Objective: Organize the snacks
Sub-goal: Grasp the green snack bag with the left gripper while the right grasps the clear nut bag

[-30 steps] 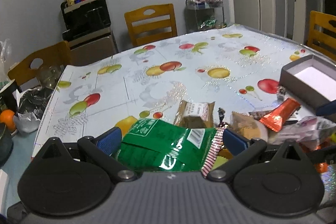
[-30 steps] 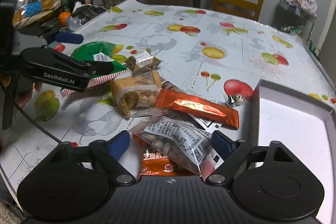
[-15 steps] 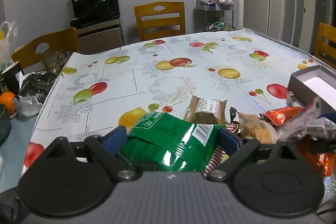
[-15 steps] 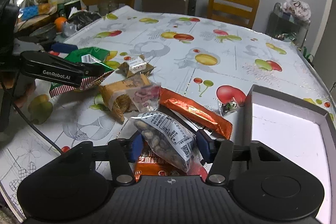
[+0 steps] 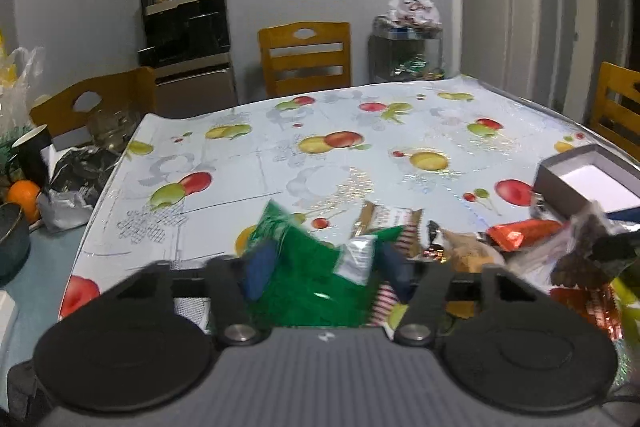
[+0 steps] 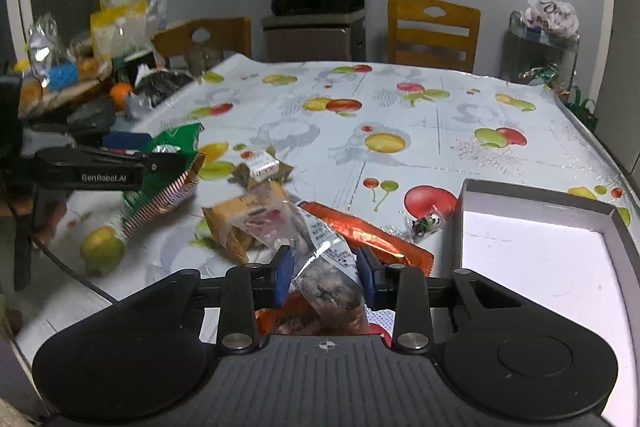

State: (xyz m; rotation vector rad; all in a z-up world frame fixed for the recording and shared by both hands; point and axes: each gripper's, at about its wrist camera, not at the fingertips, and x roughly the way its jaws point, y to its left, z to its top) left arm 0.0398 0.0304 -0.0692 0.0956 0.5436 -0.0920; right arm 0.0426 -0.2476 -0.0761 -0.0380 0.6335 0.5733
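My left gripper (image 5: 326, 273) is shut on a green snack bag (image 5: 308, 279), lifted off the table; it also shows in the right wrist view (image 6: 172, 151). My right gripper (image 6: 325, 273) is shut on a clear packet of nuts (image 6: 324, 267), held above an orange wrapper (image 6: 368, 239). A tan cracker pack (image 6: 240, 215), a small brown bar (image 6: 260, 169) and a small candy (image 6: 430, 223) lie on the fruit-print tablecloth (image 6: 440, 131). An open grey box (image 6: 536, 251) with a white inside sits at the right.
Wooden chairs (image 6: 434, 29) stand around the table. A cluttered side area with an orange (image 6: 120, 91), bags and a dark bowl (image 5: 12, 243) lies to the left. A black appliance (image 5: 186, 23) stands by the back wall.
Both grippers closed on their packets and lifted. The green bag rose and crumpled between the left fingers. The nut packet rose off the pile in the right fingers.
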